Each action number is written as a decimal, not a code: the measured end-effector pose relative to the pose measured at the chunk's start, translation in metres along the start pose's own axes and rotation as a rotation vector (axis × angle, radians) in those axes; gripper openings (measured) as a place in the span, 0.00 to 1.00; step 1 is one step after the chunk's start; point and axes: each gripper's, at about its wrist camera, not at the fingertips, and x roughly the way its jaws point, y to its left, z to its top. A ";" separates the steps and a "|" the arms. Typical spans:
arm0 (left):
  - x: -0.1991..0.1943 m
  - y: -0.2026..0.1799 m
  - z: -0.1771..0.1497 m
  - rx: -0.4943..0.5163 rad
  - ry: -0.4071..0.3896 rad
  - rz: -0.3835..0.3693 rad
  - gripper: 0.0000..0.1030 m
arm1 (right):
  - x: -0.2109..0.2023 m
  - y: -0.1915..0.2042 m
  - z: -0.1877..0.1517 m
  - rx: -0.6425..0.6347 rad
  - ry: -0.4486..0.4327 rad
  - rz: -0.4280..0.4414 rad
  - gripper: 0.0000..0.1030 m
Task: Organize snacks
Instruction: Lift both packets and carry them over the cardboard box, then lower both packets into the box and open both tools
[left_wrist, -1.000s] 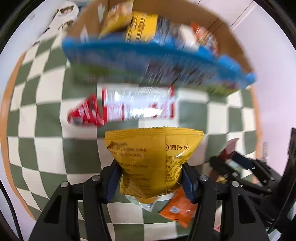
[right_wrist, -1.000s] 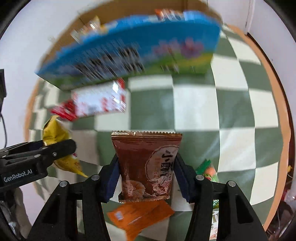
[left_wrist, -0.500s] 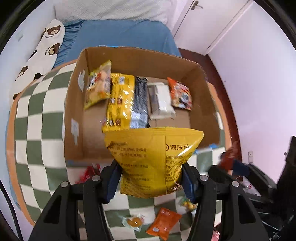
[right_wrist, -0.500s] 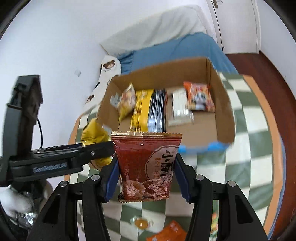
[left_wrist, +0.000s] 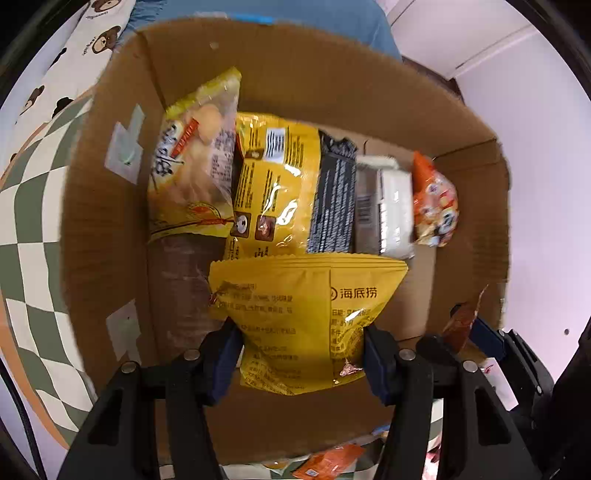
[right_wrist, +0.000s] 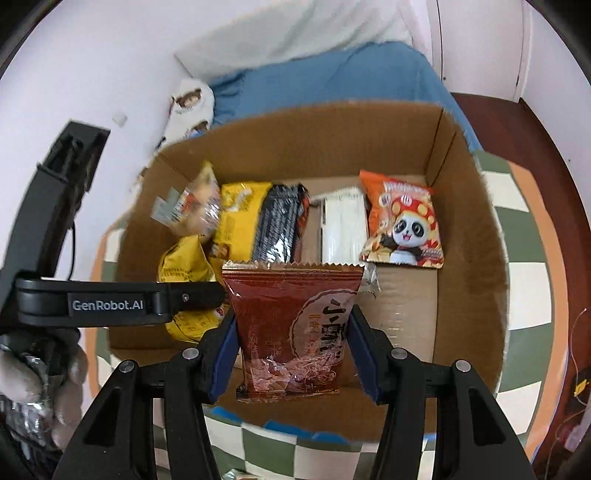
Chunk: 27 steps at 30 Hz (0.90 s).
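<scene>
My left gripper (left_wrist: 302, 354) is shut on a yellow snack bag (left_wrist: 306, 317), held over the near part of an open cardboard box (left_wrist: 107, 229). My right gripper (right_wrist: 290, 350) is shut on a dark red snack bag (right_wrist: 291, 325) above the same cardboard box (right_wrist: 465, 236). Along the box's far side lie several packs: a pale yellow bag (left_wrist: 195, 166), a yellow pack (left_wrist: 277, 188), a black pack (left_wrist: 334, 199), a white pack (left_wrist: 391, 206) and an orange panda bag (right_wrist: 404, 221). In the right wrist view the left gripper (right_wrist: 122, 304) reaches in from the left with its yellow snack bag (right_wrist: 184, 269).
The box stands on a green-and-white checked table (right_wrist: 532, 273) with an orange rim. An orange sachet (left_wrist: 328, 461) lies on the cloth just before the box. A blue bed (right_wrist: 332, 81) with a bear-print pillow (left_wrist: 88, 48) is behind the table. A gloved hand (right_wrist: 33, 387) holds the left tool.
Both grippers have carried their bags from low over the table, in front of the box, to above the open box. The box interior now fills both views.
</scene>
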 end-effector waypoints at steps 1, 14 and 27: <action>0.005 0.000 0.000 0.005 0.010 0.007 0.54 | 0.005 -0.001 -0.001 0.000 0.011 -0.004 0.56; 0.049 0.004 -0.004 0.007 0.104 -0.001 0.86 | 0.059 -0.018 -0.004 0.012 0.214 -0.099 0.86; 0.020 0.013 -0.022 0.020 -0.052 0.076 0.87 | 0.041 -0.026 -0.019 0.016 0.145 -0.142 0.93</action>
